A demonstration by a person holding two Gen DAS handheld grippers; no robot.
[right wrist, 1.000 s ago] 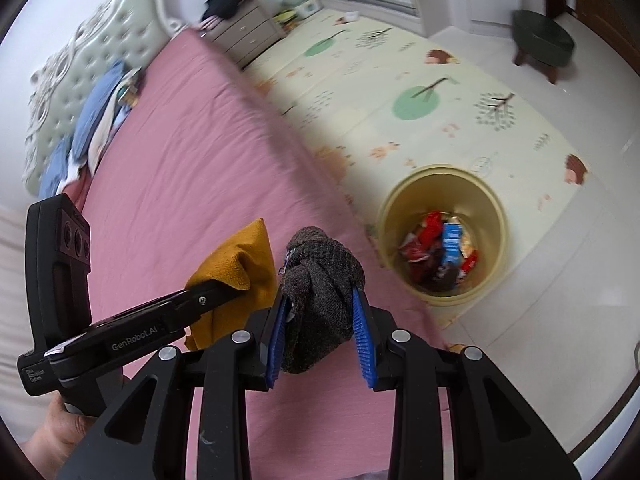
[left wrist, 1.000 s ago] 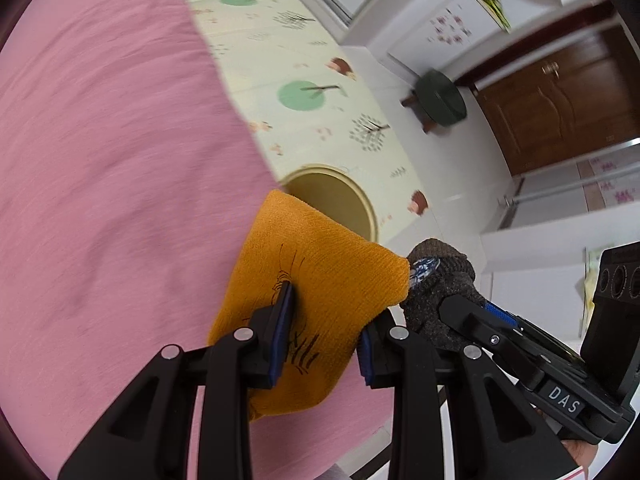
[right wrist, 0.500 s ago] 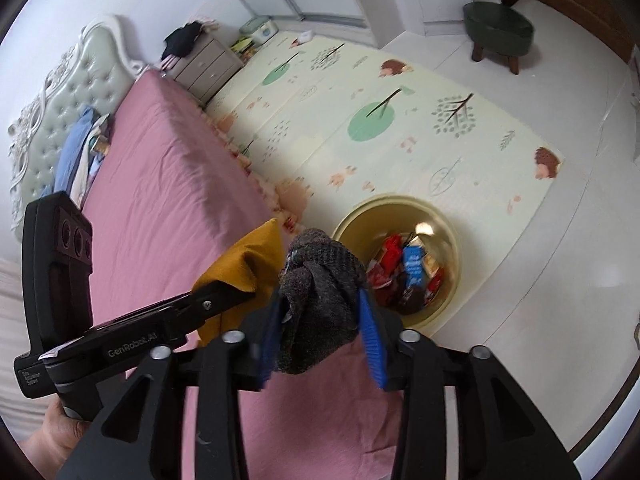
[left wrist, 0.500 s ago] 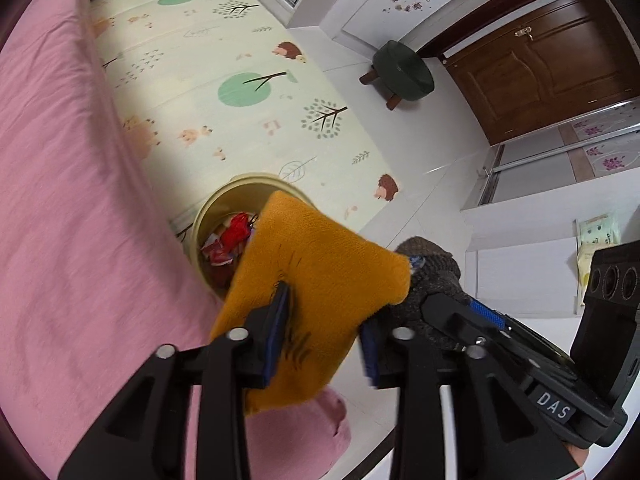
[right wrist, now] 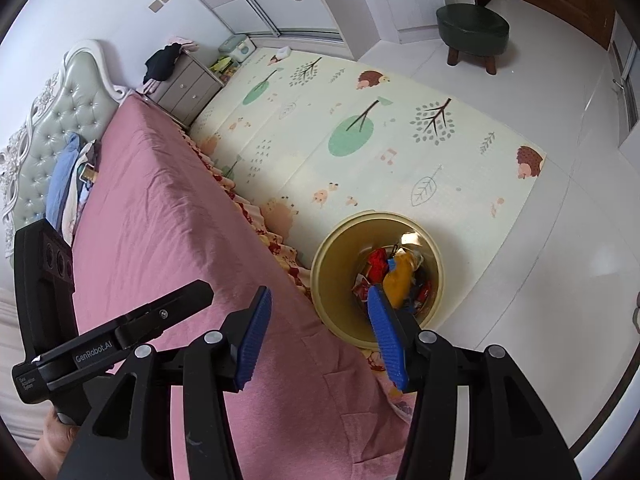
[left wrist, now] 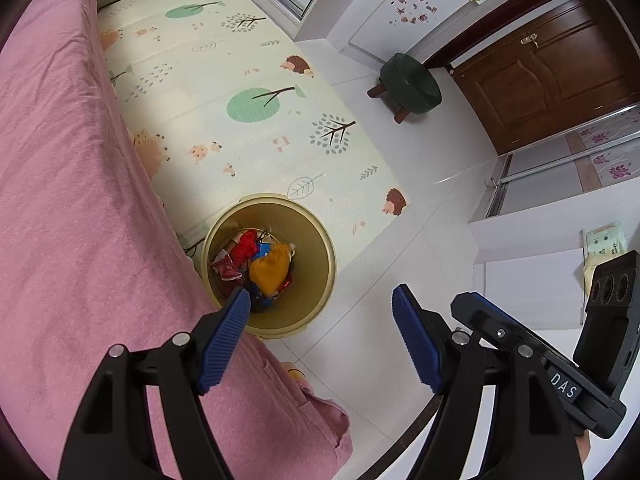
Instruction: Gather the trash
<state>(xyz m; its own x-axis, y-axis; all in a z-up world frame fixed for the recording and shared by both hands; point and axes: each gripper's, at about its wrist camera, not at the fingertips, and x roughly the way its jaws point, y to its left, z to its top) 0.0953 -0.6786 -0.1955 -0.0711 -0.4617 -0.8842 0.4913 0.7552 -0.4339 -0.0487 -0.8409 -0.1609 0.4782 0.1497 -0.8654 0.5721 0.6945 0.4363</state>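
Left wrist view looks steeply down past the left gripper [left wrist: 320, 332], whose jaws are spreading apart with nothing between them, just floor and bed edge showing in the gap. The thing that matters here is the yellow bin [left wrist: 316, 240]: it sits on the floor right against the side of the pink bed [left wrist: 72, 200], near the bed's foot corner, below and slightly ahead of both tongs. In it the orange cloth [left wrist: 270, 270] lies on top of the red and blue wrappers [left wrist: 244, 246], long axis running roughly from the bin's bed side toward its far rim. The right gripper [right wrist: 320, 334] is also letting go, jaws widening and empty, its right pad overlapping the bin's mouth in its own view, so I'd guess it's the nearer one. I can't make out any grey item in the bin. Around it: the animal-print play mat [left wrist: 240, 80] under the bin's far side, white tile, a green stool [left wrist: 410, 84] by the brown door [left wrist: 560, 68], well clear of everything.
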